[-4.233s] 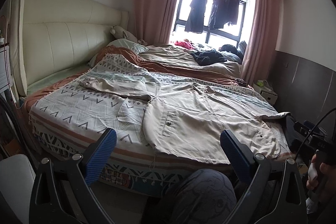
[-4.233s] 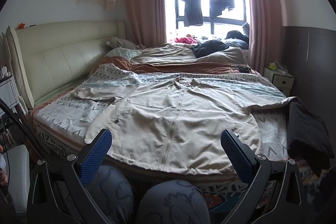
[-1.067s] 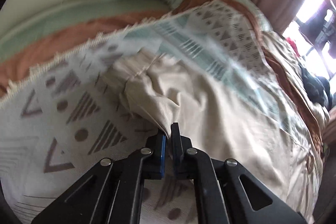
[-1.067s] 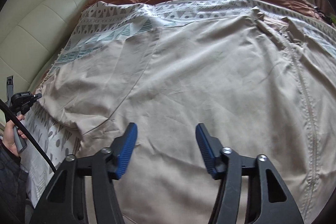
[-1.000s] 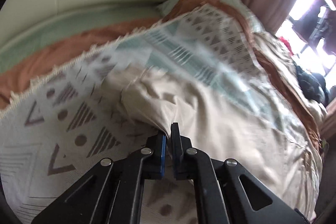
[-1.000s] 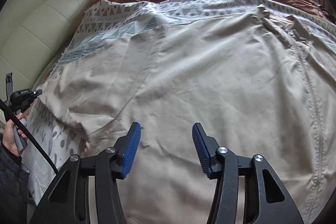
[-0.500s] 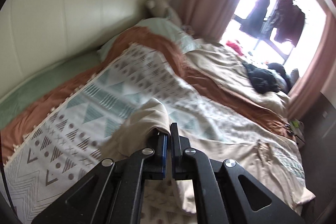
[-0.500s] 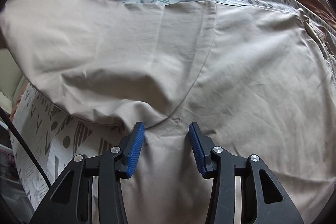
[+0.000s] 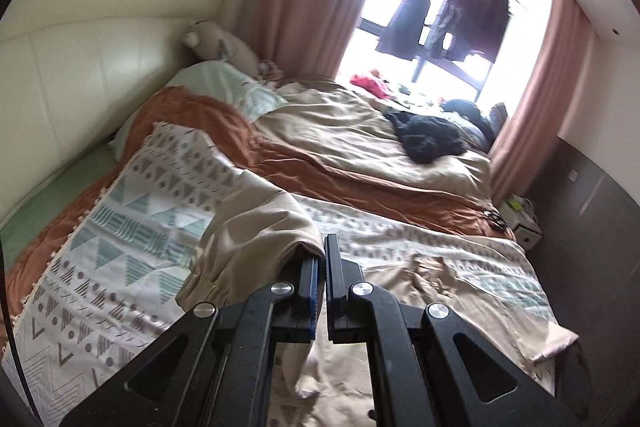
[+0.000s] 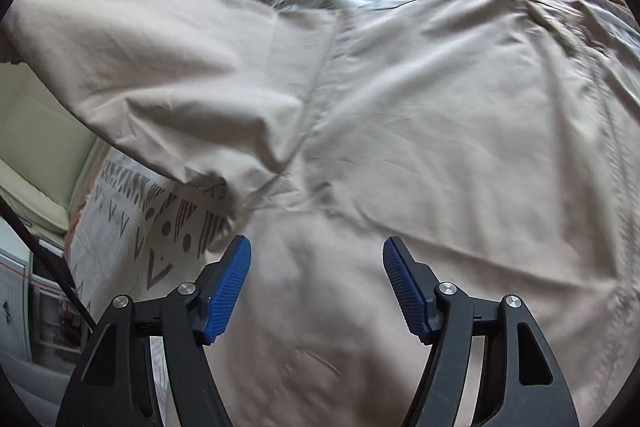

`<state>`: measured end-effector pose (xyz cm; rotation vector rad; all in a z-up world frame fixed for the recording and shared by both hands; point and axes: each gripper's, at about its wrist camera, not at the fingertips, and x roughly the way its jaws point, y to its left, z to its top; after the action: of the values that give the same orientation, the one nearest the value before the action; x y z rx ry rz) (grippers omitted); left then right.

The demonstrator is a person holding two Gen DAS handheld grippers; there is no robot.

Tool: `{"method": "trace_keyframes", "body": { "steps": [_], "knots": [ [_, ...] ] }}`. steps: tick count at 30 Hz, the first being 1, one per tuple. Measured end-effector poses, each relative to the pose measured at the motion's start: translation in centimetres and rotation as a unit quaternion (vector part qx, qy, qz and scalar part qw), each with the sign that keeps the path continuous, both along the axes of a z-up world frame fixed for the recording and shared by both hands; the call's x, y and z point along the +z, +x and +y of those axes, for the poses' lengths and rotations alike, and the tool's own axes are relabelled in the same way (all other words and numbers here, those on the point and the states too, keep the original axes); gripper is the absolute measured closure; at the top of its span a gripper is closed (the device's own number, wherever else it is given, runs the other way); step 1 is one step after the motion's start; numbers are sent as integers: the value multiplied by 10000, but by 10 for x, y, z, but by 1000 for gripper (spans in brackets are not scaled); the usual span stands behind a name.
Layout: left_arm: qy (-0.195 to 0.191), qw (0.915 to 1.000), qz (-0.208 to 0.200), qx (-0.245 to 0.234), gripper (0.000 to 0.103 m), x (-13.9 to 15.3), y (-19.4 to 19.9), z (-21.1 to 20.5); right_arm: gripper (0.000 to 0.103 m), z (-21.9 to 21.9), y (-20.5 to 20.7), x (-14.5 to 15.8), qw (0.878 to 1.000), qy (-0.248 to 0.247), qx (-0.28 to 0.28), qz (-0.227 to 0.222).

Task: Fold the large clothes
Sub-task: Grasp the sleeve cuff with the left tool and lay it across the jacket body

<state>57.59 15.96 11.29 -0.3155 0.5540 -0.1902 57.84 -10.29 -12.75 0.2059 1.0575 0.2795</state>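
Observation:
A large beige jacket (image 10: pixel 440 107) lies spread on the patterned blanket (image 9: pixel 132 227) on the bed. My left gripper (image 9: pixel 323 251) is shut on the jacket's left sleeve (image 9: pixel 256 231) and holds it lifted above the bed. In the right wrist view the raised sleeve (image 10: pixel 160 67) hangs over the jacket's left side. My right gripper (image 10: pixel 316 267) is open and empty, low over the jacket's lower left part near the armpit seam.
A cream headboard (image 9: pixel 80 67) runs along the left. Pillows, a rust-brown cover (image 9: pixel 320 171) and a beige duvet with a black garment (image 9: pixel 428 139) lie beyond. A nightstand (image 9: pixel 524 223) stands at the far right by the curtains.
My left gripper has lifted the sleeve higher and carried it rightward over the jacket. My right gripper's jaws have opened wider over the jacket body.

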Motion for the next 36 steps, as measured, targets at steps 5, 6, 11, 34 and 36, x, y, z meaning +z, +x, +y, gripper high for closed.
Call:
{"method": "trace_keyframes", "body": {
  "steps": [5,6,11,34,36],
  "knots": [
    [106,9995,-20,-311,98,12,-3,-41,36,-59,-45,19,9984,199,-470,-262],
    [124,9992,-9,-387,98,13,-3,-49,35,-71,-54,23,9975,195,-571,-357],
    [218,9968,64,-768,98,19,-1,-92,24,-117,-80,22,9915,391,-1154,-465],
    [32,9765,906,-1955,98,-65,40,-278,22,-256,-121,47,9460,1357,-2833,-805],
    [-26,9755,1062,-1924,98,-87,43,-286,14,-261,-122,47,9421,1475,-2891,-836]
  ]
}}
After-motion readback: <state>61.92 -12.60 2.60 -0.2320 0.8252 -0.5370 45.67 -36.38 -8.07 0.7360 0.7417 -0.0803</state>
